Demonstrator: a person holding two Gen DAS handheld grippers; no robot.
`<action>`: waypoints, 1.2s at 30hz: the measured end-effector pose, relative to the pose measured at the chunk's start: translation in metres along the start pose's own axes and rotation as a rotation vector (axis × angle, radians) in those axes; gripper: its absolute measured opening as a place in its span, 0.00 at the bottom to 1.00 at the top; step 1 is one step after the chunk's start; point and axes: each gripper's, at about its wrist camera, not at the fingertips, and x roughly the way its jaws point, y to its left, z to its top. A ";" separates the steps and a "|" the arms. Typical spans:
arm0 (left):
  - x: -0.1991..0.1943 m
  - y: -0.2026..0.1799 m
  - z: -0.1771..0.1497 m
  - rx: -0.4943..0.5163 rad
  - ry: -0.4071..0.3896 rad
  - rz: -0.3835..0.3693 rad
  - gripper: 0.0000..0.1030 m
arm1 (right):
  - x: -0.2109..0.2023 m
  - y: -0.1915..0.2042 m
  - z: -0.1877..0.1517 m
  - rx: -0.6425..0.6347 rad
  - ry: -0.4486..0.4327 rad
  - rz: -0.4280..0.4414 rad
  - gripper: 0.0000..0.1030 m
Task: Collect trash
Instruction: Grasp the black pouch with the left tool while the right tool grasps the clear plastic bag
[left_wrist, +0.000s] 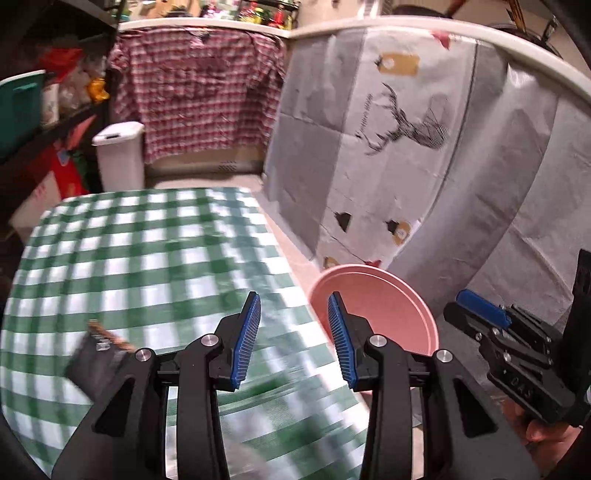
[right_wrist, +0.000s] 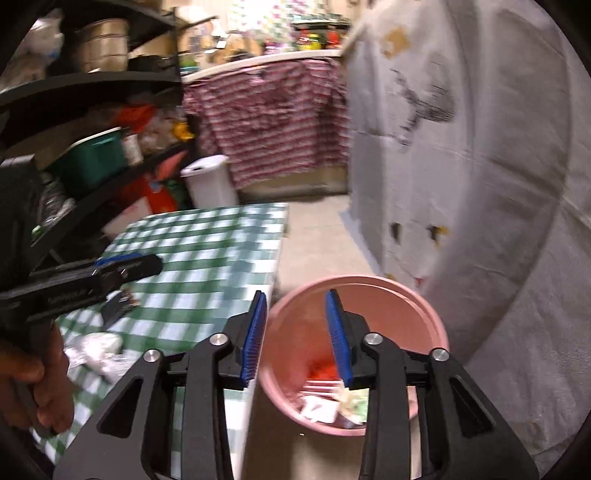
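Pink bin (right_wrist: 424, 314) beside tabletop's right edge holds scraps; both grippers (left_wrist: 293, 341) (right_wrist: 295, 334) part-open, empty; next, approach dark wrapper (left_wrist: 98, 356) squarely.

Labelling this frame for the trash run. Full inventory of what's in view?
pink bin: 1, pink, on floor beside table, trash inside
tablecloth: 1, green-white check, on table
dark wrapper: 1, black, on tablecloth
crumpled paper: 1, white, on tablecloth
lidded bin: 1, white, on floor beyond the table
plaid cloth: 1, red-white, hung over counter
printed sheet: 1, grey-white, draped at right
left tool: open, empty
right tool: open, empty, above pink bin
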 end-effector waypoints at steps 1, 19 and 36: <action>-0.008 0.009 0.001 -0.002 -0.009 0.016 0.36 | 0.000 0.007 0.000 -0.009 0.000 0.016 0.22; -0.108 0.165 -0.025 -0.148 -0.047 0.260 0.29 | 0.044 0.186 -0.040 -0.143 0.145 0.306 0.27; -0.059 0.187 -0.047 -0.151 0.055 0.221 0.29 | 0.081 0.207 -0.062 -0.218 0.252 0.226 0.30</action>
